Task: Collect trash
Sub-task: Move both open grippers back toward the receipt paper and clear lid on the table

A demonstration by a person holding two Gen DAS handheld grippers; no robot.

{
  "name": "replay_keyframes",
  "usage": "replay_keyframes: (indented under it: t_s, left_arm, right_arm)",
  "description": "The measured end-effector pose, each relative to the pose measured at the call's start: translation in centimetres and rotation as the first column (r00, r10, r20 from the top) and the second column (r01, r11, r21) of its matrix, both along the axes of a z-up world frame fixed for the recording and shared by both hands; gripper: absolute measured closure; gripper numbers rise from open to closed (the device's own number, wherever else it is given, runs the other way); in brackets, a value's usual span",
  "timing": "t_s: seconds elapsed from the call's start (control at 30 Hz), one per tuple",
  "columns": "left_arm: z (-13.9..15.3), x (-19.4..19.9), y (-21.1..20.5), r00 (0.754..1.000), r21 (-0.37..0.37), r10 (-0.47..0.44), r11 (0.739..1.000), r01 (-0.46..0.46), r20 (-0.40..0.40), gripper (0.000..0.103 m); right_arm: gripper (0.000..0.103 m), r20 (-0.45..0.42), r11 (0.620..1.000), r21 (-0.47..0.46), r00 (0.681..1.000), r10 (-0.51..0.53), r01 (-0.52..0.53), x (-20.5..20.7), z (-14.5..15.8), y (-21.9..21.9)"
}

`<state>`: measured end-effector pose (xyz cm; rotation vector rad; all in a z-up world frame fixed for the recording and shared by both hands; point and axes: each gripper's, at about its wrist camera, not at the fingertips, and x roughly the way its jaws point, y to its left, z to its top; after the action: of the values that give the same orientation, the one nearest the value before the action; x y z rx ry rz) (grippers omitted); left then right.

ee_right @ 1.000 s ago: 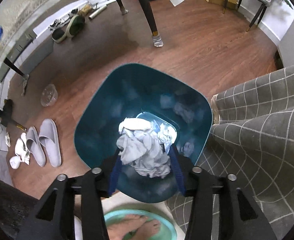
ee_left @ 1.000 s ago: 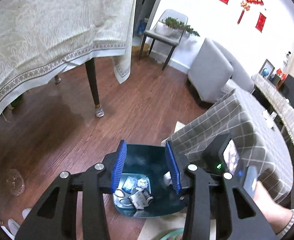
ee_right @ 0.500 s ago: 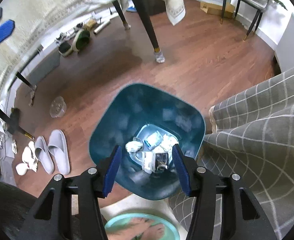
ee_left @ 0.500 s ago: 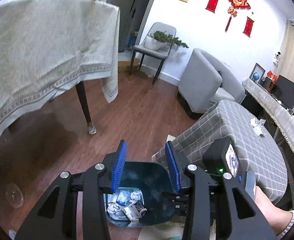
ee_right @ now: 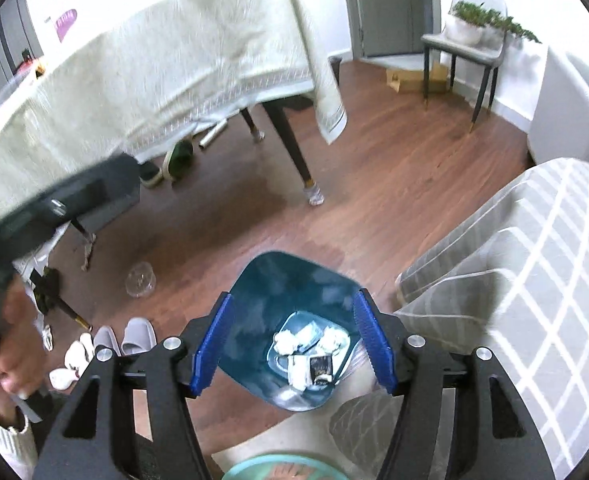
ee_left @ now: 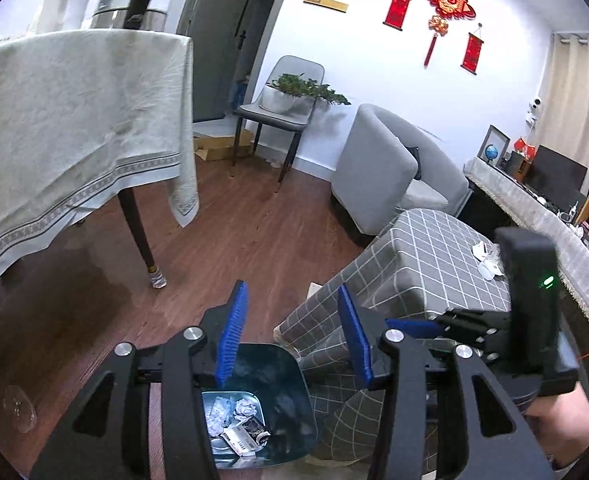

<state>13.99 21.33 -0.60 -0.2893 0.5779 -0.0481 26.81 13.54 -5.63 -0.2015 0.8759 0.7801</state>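
Both grippers now hang empty above the teal bin (ee_right: 294, 316), and both sets of jaws are spreading apart with nothing between them. A second ago the right gripper (ee_right: 294, 344) held a crumpled white wad low inside the bin's mouth; that wad now lies at the bottom with the other trash (ee_right: 310, 352), among balled tissues and a small dark packet. The left gripper (ee_left: 292, 336) looks down on the same heap from a higher, more level angle than before, so more of the room fills its view. My reading is that one drop is finished and both hands are free for the next piece.

More litter seems to wait on the checked surface (ee_left: 426, 264) just beside the bin: pale scraps (ee_left: 486, 256) lie near its far edge, partly hidden by the right hand's gripper body. A clear plastic cup (ee_right: 140, 280) lies on the wooden floor (ee_right: 374, 184), well apart from the bin, near grey slippers (ee_right: 122, 340). Behind stand a cloth-draped dining table (ee_right: 154, 64), a grey armchair (ee_left: 382, 164) and a chair with a potted plant (ee_left: 294, 96).
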Motion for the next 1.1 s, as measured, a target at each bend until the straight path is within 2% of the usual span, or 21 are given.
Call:
replay_keyframes:
  t_s: [0.3, 0.37, 0.5, 0.67, 0.73, 0.9, 1.1]
  left_arm:
    - [0.4, 1.7, -3.9, 0.998, 0.033, -0.055, 0.998, 0.055, -0.006, 0.036]
    - [0.4, 2.1, -5.1, 0.997, 0.046, -0.071, 0.996, 0.071, -0.007, 0.03]
    - [0.6, 2.9, -7.1, 0.995, 0.079, -0.101, 0.992, 0.102, -0.018, 0.026]
    - [1.3, 4.1, -9.1, 0.99, 0.049, -0.142, 0.989, 0.143, -0.019, 0.017]
    - [1.6, 4.7, -9.9, 0.987, 0.034, -0.161, 0.986, 0.161, -0.024, 0.016]
    - [2.3, 5.4, -12.3, 0.983, 0.078, -0.178, 0.98, 0.181, -0.035, 0.011]
    - [2.3, 6.6, -15.1, 0.975, 0.086, -0.214, 0.972, 0.219, -0.066, 0.01]
  right_arm:
    - [0.033, 0.102, 0.995, 0.034, 0.99, -0.1, 0.097, 1.1, 3.1, -5.8]
    - [0.03, 0.11, 0.993, 0.042, 0.987, -0.117, 0.113, 1.3, 3.6, -7.0]
    - [0.029, 0.128, 0.984, 0.065, 0.977, -0.171, 0.164, 1.9, 4.2, -10.2]
    - [0.021, 0.161, 0.964, 0.103, 0.952, -0.259, 0.245, 2.8, 5.5, -14.8]
    - [0.016, 0.157, 0.951, 0.125, 0.941, -0.299, 0.281, 3.4, 5.8, -16.6]
    - [0.01, 0.138, 0.915, 0.184, 0.913, -0.385, 0.358, 4.5, 6.7, -20.9]
    - [0.004, 0.142, 0.897, 0.168, 0.89, -0.432, 0.409, 5.7, 7.4, -24.7]
